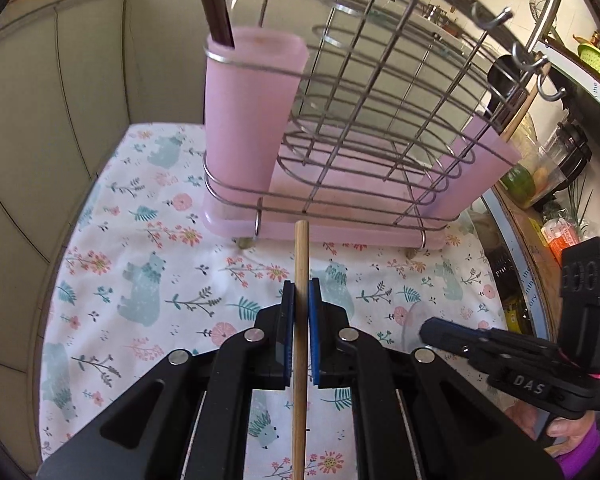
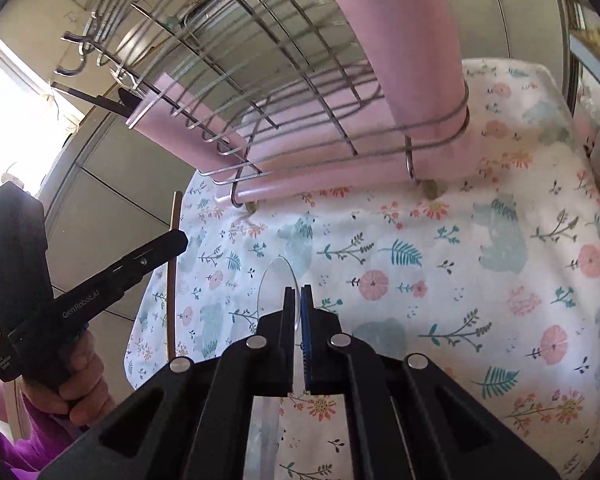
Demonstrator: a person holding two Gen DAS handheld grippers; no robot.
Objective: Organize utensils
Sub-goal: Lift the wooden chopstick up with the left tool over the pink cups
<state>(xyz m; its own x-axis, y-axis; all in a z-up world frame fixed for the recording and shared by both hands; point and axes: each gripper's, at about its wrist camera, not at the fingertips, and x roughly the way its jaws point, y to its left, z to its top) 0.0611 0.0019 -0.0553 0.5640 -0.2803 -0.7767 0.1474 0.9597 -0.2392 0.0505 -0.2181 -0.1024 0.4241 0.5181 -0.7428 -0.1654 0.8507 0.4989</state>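
Bench (image 1: 100, 264) draped in a white cloth (image 2: 480, 264) printed with flowers, ferns and bears. Grey panelled wall (image 1: 60, 92) behind. Bright daylight from a window (image 2: 4, 92); cluttered shelf (image 1: 556, 184) alongside.

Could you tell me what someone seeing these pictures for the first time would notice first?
Probably the steel wire utensil rack with its pale pink plastic cups, standing at the far end of the floral, bear-printed tablecloth. Next, each gripper is shut on a utensil: the left gripper clamps a thin round wooden stick pointing toward the rack, while the right gripper pinches a clear plastic spoon above the cloth.
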